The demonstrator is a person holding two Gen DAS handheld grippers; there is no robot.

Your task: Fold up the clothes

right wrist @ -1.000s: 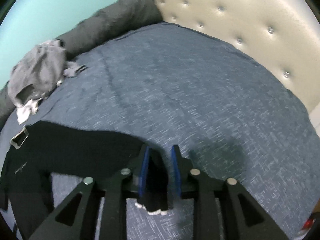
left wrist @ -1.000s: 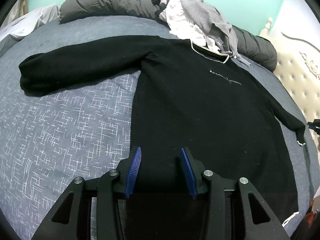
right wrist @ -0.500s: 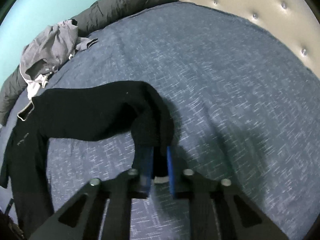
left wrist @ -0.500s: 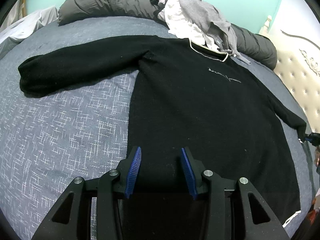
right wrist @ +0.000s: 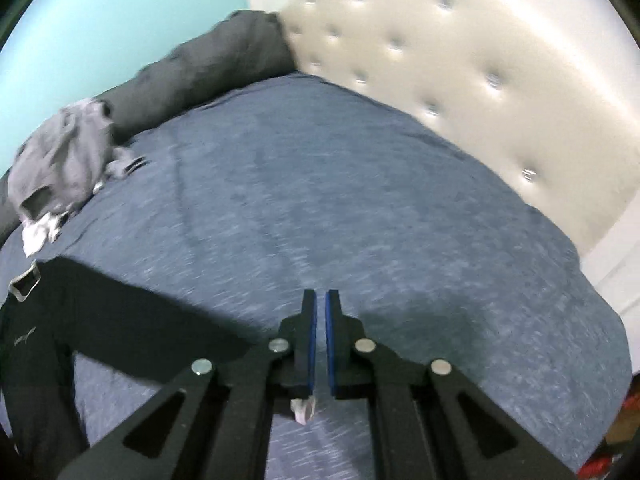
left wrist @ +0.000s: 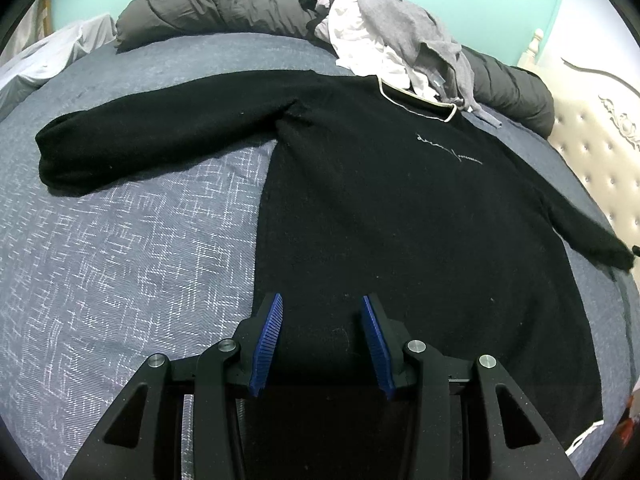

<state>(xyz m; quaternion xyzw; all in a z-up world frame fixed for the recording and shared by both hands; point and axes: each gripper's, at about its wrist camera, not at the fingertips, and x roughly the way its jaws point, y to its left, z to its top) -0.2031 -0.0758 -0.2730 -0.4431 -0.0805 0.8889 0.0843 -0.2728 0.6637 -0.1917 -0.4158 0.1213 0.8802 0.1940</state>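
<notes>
A black sweater (left wrist: pixel 400 216) lies face up on the blue-grey bedspread (left wrist: pixel 132 264), its left sleeve (left wrist: pixel 160 140) spread out to the left. My left gripper (left wrist: pixel 322 320) is open and empty, hovering over the sweater's lower body. My right gripper (right wrist: pixel 320 312) is nearly shut, jaws a thin gap apart. The sweater's right sleeve (right wrist: pixel 152 328) runs under it, and the white-edged cuff (right wrist: pixel 303 414) shows just below the jaws. I cannot tell whether the pads still pinch the cuff.
A pile of grey and white clothes (left wrist: pixel 392 40) lies by the sweater's collar, on a dark grey rolled duvet (left wrist: pixel 224 8). A cream tufted headboard (right wrist: pixel 460 64) stands at the right. Open bedspread (right wrist: pixel 360 200) lies ahead of the right gripper.
The right gripper pulled the sleeve outward, then swung and lowered it; the sleeve now lies flatter, stretched to the right. The left gripper stayed open and nearly still.
</notes>
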